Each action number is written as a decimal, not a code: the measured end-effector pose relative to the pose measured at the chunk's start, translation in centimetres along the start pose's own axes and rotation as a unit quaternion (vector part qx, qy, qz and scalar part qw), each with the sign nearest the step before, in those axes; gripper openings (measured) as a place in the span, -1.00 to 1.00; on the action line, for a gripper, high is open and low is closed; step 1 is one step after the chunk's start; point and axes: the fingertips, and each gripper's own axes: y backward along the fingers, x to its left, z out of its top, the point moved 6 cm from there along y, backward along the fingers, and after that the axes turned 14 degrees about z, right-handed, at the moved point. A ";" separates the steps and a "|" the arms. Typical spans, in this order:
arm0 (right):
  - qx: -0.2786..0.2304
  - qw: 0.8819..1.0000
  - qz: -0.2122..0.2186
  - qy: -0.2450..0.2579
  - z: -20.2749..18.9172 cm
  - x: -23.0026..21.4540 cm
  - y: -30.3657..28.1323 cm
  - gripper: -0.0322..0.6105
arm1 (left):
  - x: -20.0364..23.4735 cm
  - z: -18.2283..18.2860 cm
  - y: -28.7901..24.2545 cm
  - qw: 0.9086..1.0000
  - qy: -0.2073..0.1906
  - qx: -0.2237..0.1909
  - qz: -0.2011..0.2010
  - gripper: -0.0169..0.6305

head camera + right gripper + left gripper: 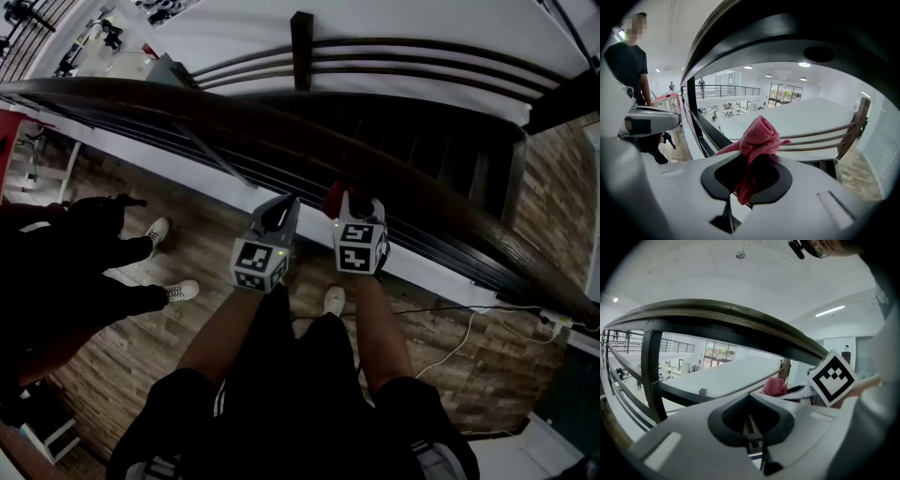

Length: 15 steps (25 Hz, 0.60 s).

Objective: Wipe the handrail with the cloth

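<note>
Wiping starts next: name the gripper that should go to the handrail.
Right, probably. The right gripper is shut on the pink cloth, close to the handrail; the left gripper is shut and empty.

Bystander, floor and hall around the landing.
A bystander (66, 272) in black stood at the left on the plank floor (450, 394), with white sneakers (183, 292) set apart, one ahead of the other. A white cable (461, 339) trailed over the floor at the right to a white plug (555, 323) near the frame's edge. Beyond, dark stairs (422, 155) dropped away near a dark post (301, 52). In the right gripper view the hall was bright: round ceiling lights (804, 64), a far balcony (726, 91) with small figures on it, tall windows (783, 96), and a wooden post (855, 124) at the right.
</note>
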 end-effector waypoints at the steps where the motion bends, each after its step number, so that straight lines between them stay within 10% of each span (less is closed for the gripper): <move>1: 0.000 1.000 0.000 -0.002 -0.4 -0.4 0.2 -0.77 | -0.5 0.0 0.0 1.000 -0.001 0.000 0.000 -0.95; 15: 0.019 0.999 0.019 0.035 -3.4 -4.3 4.0 -0.77 | -7.3 0.0 -0.9 1.000 -0.004 -0.015 0.013 -0.95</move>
